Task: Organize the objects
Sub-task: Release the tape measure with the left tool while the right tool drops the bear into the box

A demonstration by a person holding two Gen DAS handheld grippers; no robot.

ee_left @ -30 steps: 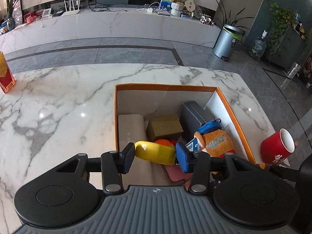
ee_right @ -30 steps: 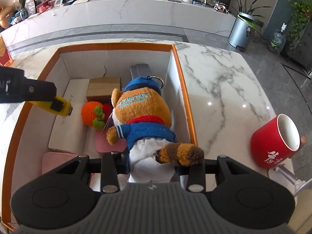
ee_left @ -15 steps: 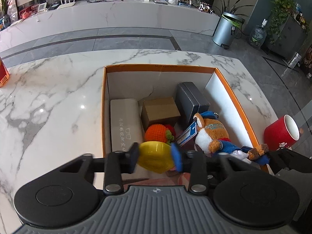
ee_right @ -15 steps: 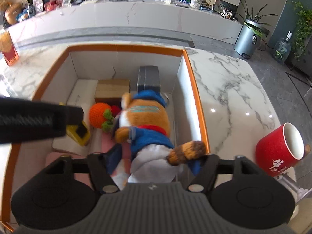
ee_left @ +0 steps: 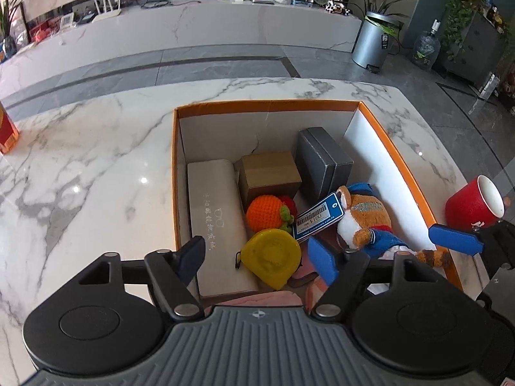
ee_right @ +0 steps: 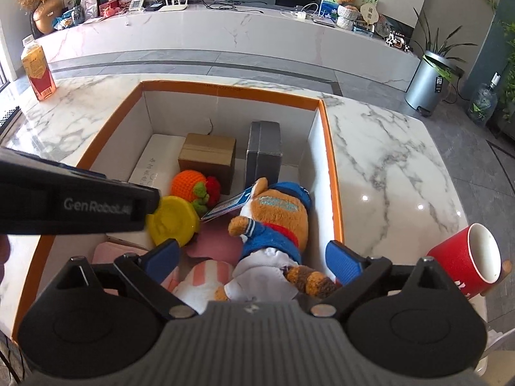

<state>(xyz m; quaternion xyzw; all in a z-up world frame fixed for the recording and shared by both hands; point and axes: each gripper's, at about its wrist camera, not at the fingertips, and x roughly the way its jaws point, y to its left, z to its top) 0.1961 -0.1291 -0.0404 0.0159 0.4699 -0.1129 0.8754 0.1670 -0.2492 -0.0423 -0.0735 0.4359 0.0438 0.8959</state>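
Both grippers hang over the orange-rimmed white cardboard box (ee_left: 267,106) on the white marble table (ee_left: 96,160).

Left gripper (ee_left: 257,259): jaws have just been opening and now stand spread. The yellow round plastic tape measure (ee_left: 272,257) sits between them, loose, resting on the box contents; no pad presses on it. Judged released.

Right gripper (ee_right: 254,254): jaws likewise just opening, now wide. The orange plush animal in blue jacket and cap (ee_right: 276,222) lies below and between them, free of both pads, its paper price tag (ee_left: 318,218) pointing toward 10 o'clock.

Already in the box:
- beige long flat case (ee_left: 215,212) along the 9 o'clock wall
- brown cardboard cube (ee_left: 268,173), centre
- grey hard case (ee_left: 322,160) at 1 o'clock, leaning
- orange crocheted fruit (ee_left: 265,212), touching the tape measure at its 12 o'clock
- pink items at the 6 o'clock end, partly hidden

Left outside, as judged:
- red ceramic mug with white interior (ee_right: 466,257), tilted, at 3 o'clock beside the box
- orange-and-red drink carton (ee_right: 38,67), far at 10 o'clock

Progress estimate: most items are boxed; two possibly remain.
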